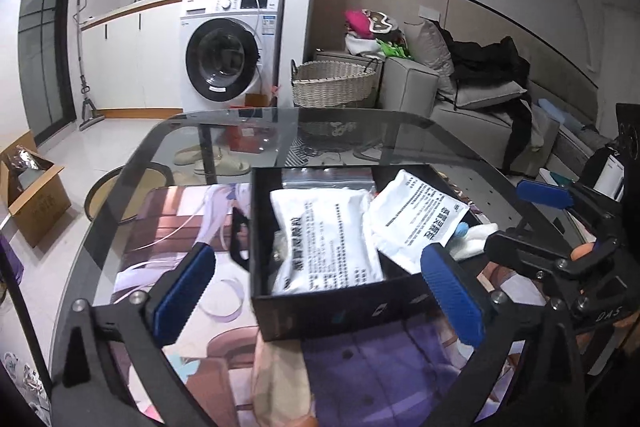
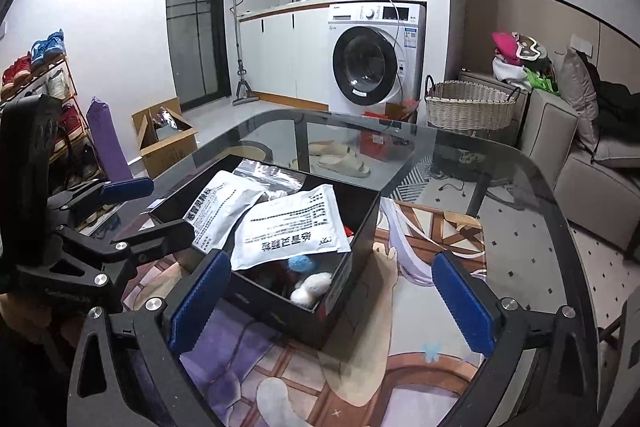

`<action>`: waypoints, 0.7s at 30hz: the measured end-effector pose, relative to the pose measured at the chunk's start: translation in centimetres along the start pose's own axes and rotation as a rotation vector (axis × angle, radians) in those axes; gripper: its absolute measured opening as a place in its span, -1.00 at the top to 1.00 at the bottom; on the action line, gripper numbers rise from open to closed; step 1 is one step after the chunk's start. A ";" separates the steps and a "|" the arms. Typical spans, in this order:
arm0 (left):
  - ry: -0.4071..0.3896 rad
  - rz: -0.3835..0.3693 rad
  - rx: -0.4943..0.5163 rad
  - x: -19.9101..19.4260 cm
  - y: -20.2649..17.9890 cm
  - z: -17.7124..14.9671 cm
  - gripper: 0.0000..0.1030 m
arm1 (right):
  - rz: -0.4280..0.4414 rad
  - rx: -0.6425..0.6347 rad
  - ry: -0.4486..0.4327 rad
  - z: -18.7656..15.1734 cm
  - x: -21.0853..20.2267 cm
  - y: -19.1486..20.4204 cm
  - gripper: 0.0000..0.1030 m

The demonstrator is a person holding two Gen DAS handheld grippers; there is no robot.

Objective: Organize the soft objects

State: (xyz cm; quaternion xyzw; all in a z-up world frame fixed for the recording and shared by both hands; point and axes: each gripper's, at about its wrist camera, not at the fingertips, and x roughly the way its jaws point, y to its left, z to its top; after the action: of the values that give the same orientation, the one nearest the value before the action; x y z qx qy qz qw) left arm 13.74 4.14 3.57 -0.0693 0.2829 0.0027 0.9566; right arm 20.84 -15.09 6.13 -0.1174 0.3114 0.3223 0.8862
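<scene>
Left gripper (image 1: 316, 291): blue ribbed pads, jaws fully apart, holding nothing; near wall of box between the pads, untouched.

Black rectangular open-topped box (image 1: 320, 301): on the illustrated cartoon mat (image 1: 180, 227) over the round-cornered glass tabletop (image 1: 360, 123).

Contents: two white flat sachets with black Chinese print, too small to read. First sachet (image 1: 324, 243): long axis running away from the left camera. Second sachet (image 1: 416, 215): tilted against the box's right wall. Clear zip bag (image 1: 328, 179) behind; white fluffy balls (image 2: 310, 287) and blue pom-pom (image 2: 301, 263) in the corner.

Right gripper (image 2: 332, 301): blue pads, jaws wide apart, empty, straddling the box corner.
</scene>
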 end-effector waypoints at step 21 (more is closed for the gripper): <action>-0.056 0.052 -0.051 -0.6 2.7 -2.6 -1.00 | 0.000 0.037 -0.072 -2.1 0.7 2.1 -0.99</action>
State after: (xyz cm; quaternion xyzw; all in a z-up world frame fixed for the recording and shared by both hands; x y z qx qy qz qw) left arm 11.77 6.50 1.39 -0.0862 0.2575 0.0367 0.9617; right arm 18.89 -13.95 4.06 -0.0894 0.2853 0.3206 0.8988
